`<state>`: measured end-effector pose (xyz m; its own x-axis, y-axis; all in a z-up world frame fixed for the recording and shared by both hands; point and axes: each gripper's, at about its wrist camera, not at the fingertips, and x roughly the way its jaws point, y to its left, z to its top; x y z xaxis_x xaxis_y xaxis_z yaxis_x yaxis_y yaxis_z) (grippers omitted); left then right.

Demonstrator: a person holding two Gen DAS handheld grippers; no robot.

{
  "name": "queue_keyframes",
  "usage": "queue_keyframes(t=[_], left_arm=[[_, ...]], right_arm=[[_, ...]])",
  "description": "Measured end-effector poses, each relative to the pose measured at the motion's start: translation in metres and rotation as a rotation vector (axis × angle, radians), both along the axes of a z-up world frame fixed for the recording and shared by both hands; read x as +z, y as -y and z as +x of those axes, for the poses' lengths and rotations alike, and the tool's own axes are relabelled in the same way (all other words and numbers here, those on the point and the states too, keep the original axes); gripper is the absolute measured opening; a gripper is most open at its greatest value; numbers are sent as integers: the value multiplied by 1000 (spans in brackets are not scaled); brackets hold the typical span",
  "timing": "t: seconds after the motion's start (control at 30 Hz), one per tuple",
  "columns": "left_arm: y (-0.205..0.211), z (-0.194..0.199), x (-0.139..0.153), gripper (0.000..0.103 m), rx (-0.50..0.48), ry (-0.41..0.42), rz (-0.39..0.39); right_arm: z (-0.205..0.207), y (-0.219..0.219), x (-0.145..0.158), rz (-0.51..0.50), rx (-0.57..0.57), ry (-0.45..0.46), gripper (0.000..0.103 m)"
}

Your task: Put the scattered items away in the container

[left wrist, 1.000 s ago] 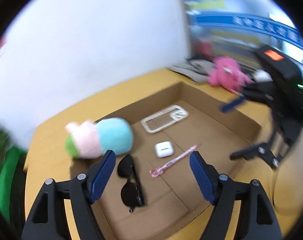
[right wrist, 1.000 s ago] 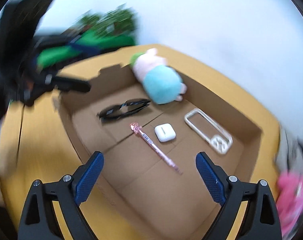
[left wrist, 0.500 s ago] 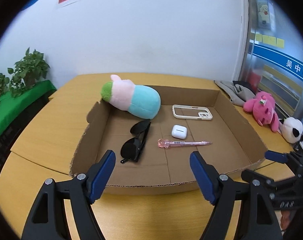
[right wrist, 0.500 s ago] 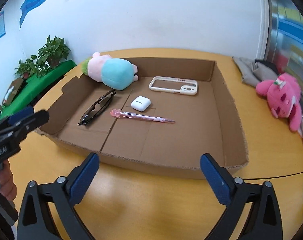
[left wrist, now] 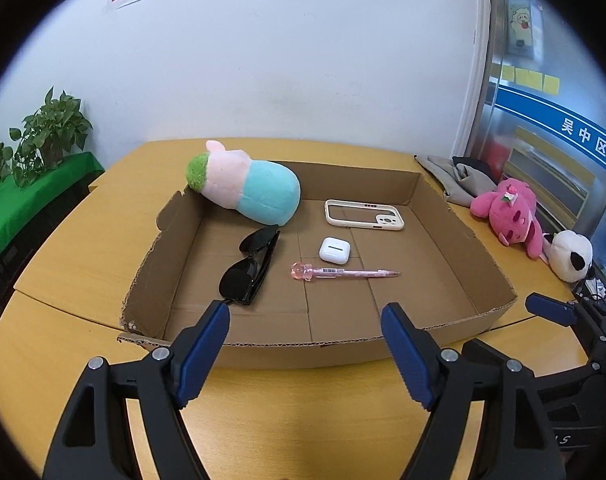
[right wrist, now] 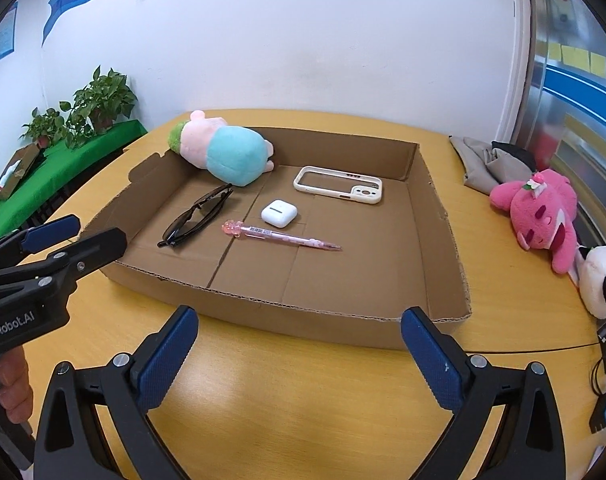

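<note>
On the wooden table (left wrist: pixel 75 240), seen from the left wrist view, a shallow cardboard tray (left wrist: pixel 483 256) already holds a plush toy (left wrist: pixel 247 188) propped on its far-left corner, black sunglasses (left wrist: pixel 249 266), a white earbud case (left wrist: pixel 334 249), a pink pen (left wrist: pixel 343 272) and a cream phone case (left wrist: pixel 364 221). The left gripper (left wrist: pixel 305 354) hovers before the near wall, jaws spread and empty. By my reading the tidying is all but done — only the toys outside could remain.

From the right wrist view, the right gripper (right wrist: pixel 299 360) hangs short of the tray, jaws spread wide, nothing between them. A pink plush (right wrist: pixel 543 210) and a panda plush (right wrist: pixel 601 282) lie on the table right of the tray — if they count as scattered, the next move calls for a swing rightward and a soft, wide grasp.
</note>
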<state>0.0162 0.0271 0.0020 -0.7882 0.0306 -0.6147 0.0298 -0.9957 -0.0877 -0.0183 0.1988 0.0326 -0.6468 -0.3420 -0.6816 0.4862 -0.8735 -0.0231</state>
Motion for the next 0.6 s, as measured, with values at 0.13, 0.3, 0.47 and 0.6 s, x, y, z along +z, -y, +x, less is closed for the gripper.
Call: queue_keyframes(t=[0.13, 0.3, 0.47, 0.6], left_arm=[[-2, 2, 0, 78, 0, 5, 0], [-3, 3, -1, 78, 0, 11, 3], [-5, 3, -2, 78, 1, 24, 0], [-4, 5, -3, 78, 19, 29, -16]], right_arm=[[1, -1, 0, -1, -1, 1, 103], [3, -1, -1, 1, 0, 3, 103], [5, 0, -1, 1, 6, 4, 103], [7, 1, -1, 8, 6, 1, 103]])
